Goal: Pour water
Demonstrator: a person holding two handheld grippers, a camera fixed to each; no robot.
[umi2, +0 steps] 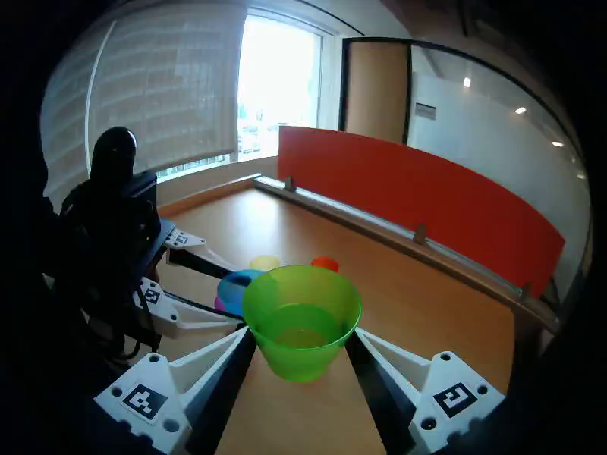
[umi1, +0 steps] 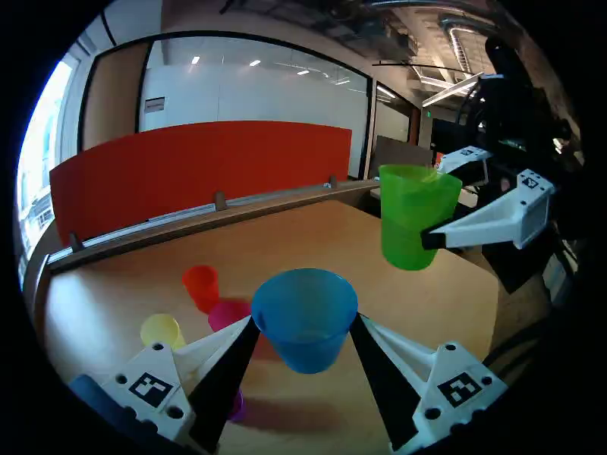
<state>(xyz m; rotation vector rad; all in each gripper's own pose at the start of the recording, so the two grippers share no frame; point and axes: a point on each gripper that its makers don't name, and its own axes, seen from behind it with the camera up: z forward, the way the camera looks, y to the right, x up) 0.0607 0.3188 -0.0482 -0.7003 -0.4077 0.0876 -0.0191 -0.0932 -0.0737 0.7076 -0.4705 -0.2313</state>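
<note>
In the left gripper view my left gripper [umi1: 305, 334] is shut on a blue cup [umi1: 305, 318], held upright above the wooden table [umi1: 425, 303]. To its upper right, the right gripper [umi1: 432, 239] holds a green cup [umi1: 413, 216] off the table. In the right gripper view my right gripper [umi2: 303, 341] is shut on that green cup [umi2: 303, 318], which has a little water in the bottom. Beyond it to the left, the left gripper [umi2: 205, 296] carries the blue cup [umi2: 237, 288].
On the table stand a red cup [umi1: 202, 287], a yellow cup [umi1: 161, 331] and a magenta cup [umi1: 228, 312]. A red partition [umi1: 197, 171] runs along the table's far edge. A window [umi2: 277, 83] is at the far end.
</note>
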